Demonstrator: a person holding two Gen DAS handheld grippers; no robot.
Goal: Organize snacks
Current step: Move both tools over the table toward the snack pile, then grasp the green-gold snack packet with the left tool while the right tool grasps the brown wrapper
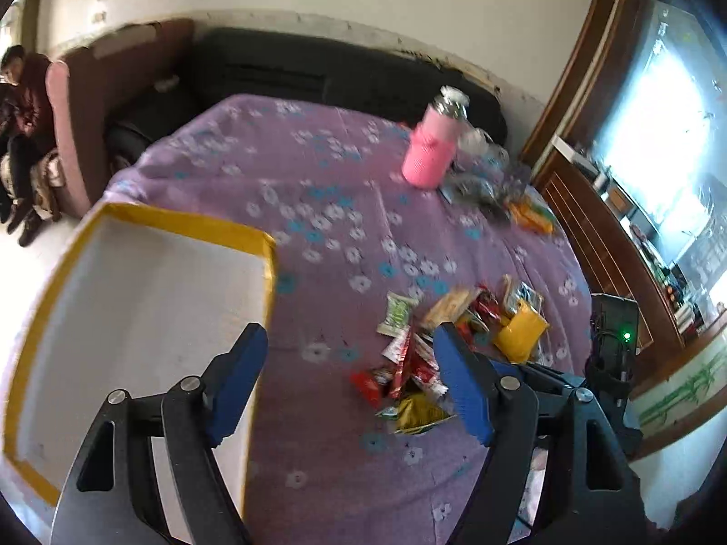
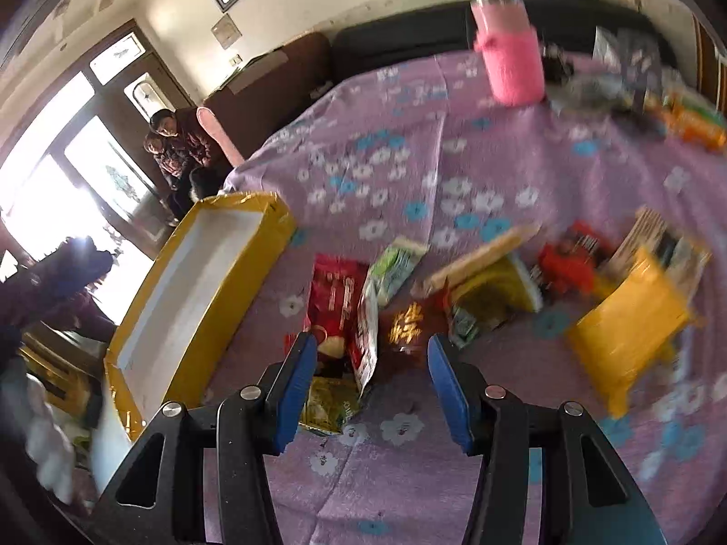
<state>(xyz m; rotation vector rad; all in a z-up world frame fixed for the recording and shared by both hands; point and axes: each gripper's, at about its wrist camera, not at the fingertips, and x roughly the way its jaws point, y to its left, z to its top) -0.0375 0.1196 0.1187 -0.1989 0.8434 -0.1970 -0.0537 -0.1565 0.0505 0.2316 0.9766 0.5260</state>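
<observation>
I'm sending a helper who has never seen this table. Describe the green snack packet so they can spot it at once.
Start at the yellow-rimmed white tray on the purple flowered cloth. Beside it lies a pile of snacks; the green packet sits on the pile's far edge, nearest the tray side. It is the only pale green and white wrapper there, next to a red packet and a tan one.

The left claw (image 1: 350, 345) points steeply down, its blue fingers (image 1: 238, 377) spread apart with nothing between them. The right claw (image 2: 370, 354) tilts down likewise, jaws narrower than the left's yet still parted, its fingers (image 2: 293, 390) pressing on nothing. Both views are motion-blurred.
</observation>
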